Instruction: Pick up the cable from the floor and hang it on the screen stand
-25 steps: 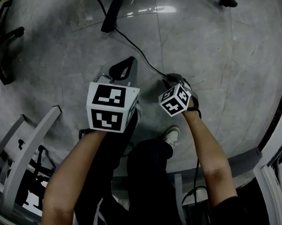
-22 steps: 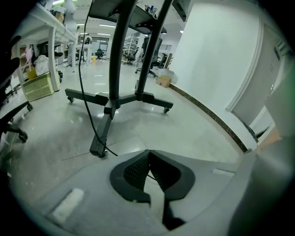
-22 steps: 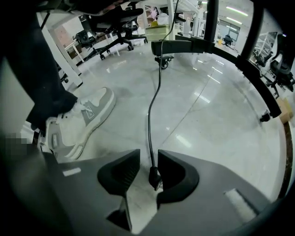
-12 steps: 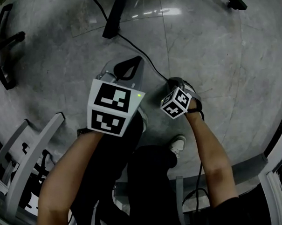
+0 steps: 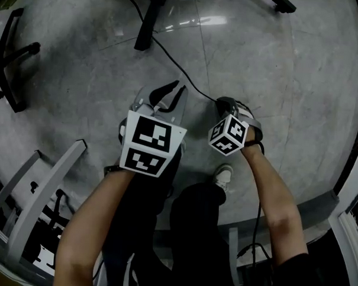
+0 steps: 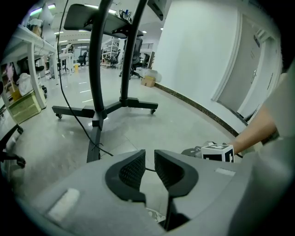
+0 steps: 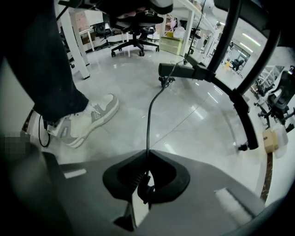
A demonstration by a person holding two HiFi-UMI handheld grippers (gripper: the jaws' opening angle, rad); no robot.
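A thin black cable [image 5: 181, 75] runs over the grey floor from the screen stand's black leg [image 5: 150, 19] to my right gripper [image 5: 225, 103]. In the right gripper view the jaws are closing, and the cable [image 7: 148, 124] is pinched between their tips [image 7: 147, 156] and leads off to the stand leg [image 7: 184, 70]. My left gripper [image 5: 163, 100] is held a little to the left, its jaws opening with nothing between them [image 6: 150, 166]. Ahead of it stands the screen stand [image 6: 97, 69], and the cable [image 6: 80, 120] hangs down beside the post.
An office chair base [image 5: 10, 67] is at the far left. Grey table legs [image 5: 41, 187] slant at the lower left. The person's white shoe [image 5: 223, 174] is just behind the right gripper. A wall and dark baseboard curve along the right [image 5: 354, 135].
The right gripper's jaws have come together on the cable near the floor. The left gripper's jaws, earlier shut to a point, have parted. The left gripper has drifted slightly toward the person.
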